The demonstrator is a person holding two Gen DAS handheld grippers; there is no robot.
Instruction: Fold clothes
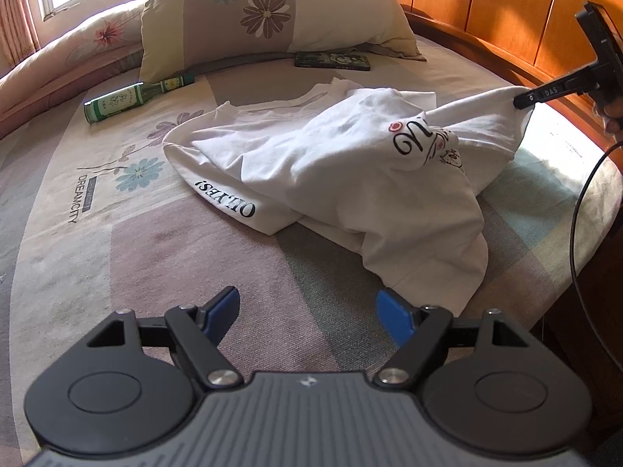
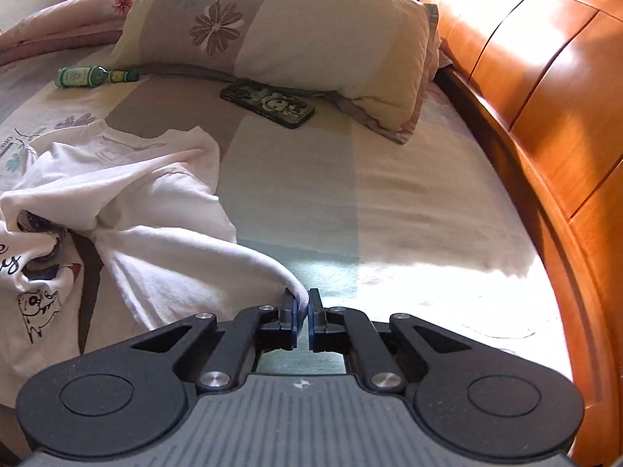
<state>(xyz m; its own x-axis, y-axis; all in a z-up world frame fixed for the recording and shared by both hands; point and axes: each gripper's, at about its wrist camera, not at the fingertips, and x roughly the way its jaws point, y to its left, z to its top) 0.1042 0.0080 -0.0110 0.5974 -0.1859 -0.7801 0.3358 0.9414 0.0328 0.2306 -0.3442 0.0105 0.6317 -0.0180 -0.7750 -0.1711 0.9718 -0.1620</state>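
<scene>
Right tongs (image 2: pixel 303 303) clamped on white T-shirt (image 1: pixel 331 163) edge, probably sleeve; left tongs (image 1: pixel 307 311) apart, empty.

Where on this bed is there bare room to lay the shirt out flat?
The widest free patch of sheet lies between the white shirt and the wooden headboard, below the phone. Another lies just ahead of the open left tool. It is crowded near the pillow, with the phone and green bottle.
</scene>
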